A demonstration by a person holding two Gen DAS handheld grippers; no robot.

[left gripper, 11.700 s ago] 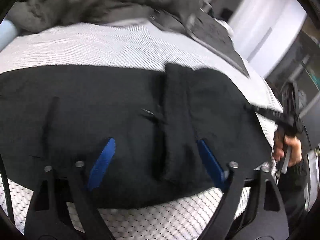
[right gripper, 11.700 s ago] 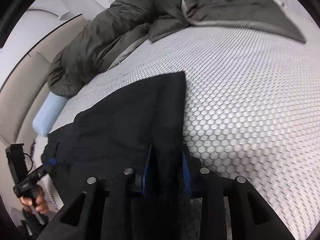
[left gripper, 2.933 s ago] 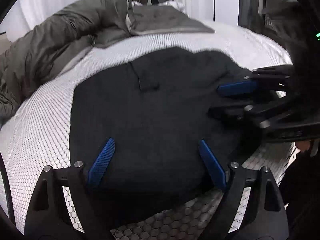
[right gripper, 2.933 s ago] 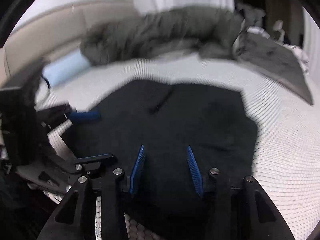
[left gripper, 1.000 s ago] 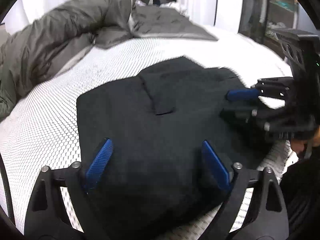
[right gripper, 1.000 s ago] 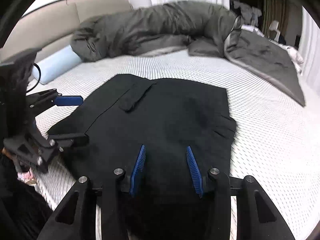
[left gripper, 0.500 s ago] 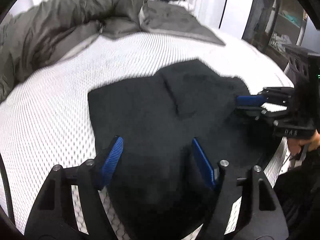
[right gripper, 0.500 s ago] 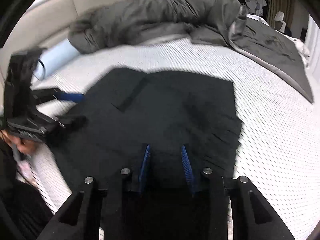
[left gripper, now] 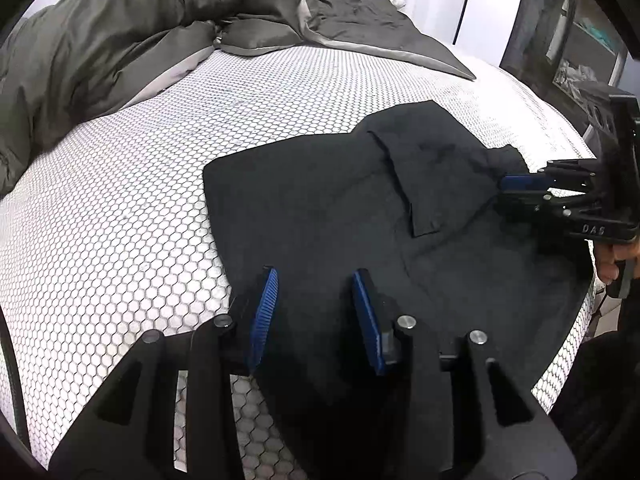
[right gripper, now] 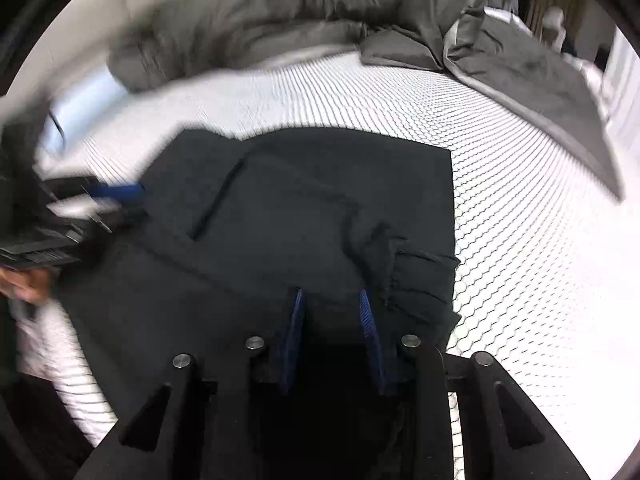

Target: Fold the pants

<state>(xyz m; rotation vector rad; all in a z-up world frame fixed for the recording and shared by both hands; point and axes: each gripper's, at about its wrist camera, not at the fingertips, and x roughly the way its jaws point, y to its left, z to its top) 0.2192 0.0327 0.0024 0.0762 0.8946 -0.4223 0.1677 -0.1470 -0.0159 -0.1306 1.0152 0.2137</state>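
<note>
The black pants (left gripper: 360, 216) are seen lying folded into a flat block on the near part of a white honeycomb-patterned mattress (left gripper: 120, 208), with a grey duvet (left gripper: 120, 32) heaped at the far side. The left gripper (left gripper: 314, 314) is set over the near left edge of the pants; its jaws have just been closing and fabric lies between them, though a firm pinch cannot be told. The right gripper (right gripper: 332, 332) is narrowed likewise at the near right edge, cloth bunched between its blue pads (right gripper: 294, 328).
</note>
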